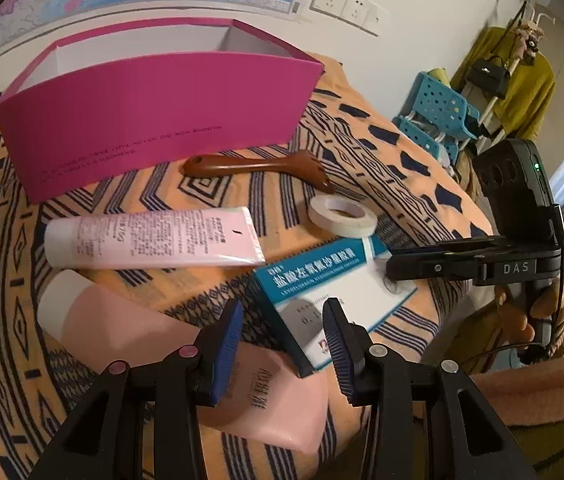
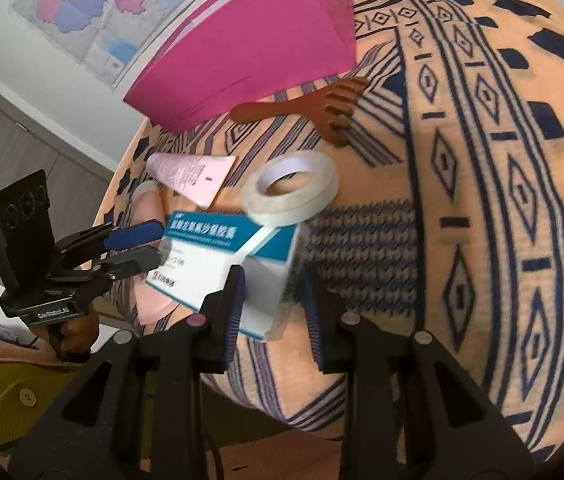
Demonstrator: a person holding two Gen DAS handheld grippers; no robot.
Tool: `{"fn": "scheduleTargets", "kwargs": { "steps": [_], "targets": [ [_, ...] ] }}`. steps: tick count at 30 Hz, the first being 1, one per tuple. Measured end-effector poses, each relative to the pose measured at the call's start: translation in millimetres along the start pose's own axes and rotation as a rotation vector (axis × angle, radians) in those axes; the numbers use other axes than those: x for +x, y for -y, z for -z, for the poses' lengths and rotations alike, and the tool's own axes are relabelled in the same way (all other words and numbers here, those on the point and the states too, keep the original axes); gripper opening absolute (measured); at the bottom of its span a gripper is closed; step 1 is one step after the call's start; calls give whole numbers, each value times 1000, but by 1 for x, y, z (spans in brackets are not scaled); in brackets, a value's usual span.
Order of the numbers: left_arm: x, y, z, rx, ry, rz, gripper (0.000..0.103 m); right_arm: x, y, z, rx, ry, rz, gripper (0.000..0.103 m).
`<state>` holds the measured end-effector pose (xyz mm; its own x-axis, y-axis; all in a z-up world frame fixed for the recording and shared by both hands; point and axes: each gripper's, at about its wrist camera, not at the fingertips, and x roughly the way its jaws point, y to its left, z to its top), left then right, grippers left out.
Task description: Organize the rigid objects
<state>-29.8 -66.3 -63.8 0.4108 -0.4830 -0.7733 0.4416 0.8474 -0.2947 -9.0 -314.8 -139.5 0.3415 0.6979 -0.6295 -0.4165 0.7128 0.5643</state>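
A: Judging by its look, the medicine carton [image 2: 218, 264] is light, stiff card with slick faces; it lies flat on the patterned bedspread [image 2: 481, 200], its far corner under the loose tail of the white tape roll [image 2: 289, 192].

B: Where to grip?

A: Across its short end. The right claw [image 2: 272, 312] already straddles that end, jaws parted and not pressing, tilted down.

B: And the left claw [image 1: 285, 344]?

A: Also unclenched, holding nothing, angled steeply down above the pink bottle [image 1: 186, 344], beside the carton's near corner. The magenta box [image 1: 154, 112] stands open behind.
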Motion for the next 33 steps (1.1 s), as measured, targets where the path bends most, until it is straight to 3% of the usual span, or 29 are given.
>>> {"fn": "scheduleTargets", "kwargs": {
  "steps": [9,23,33],
  "targets": [
    [-1,5,2,8,5,17,42,8,-18,2,-62,1,19,34],
    [-24,-10,-5,-30,78,-42,42,21,-43,-1,-115,4,-13,34],
    [-36,-13,-12,-33,126,-75,42,14,-54,-10,-147,55,-36,34]
  ]
}}
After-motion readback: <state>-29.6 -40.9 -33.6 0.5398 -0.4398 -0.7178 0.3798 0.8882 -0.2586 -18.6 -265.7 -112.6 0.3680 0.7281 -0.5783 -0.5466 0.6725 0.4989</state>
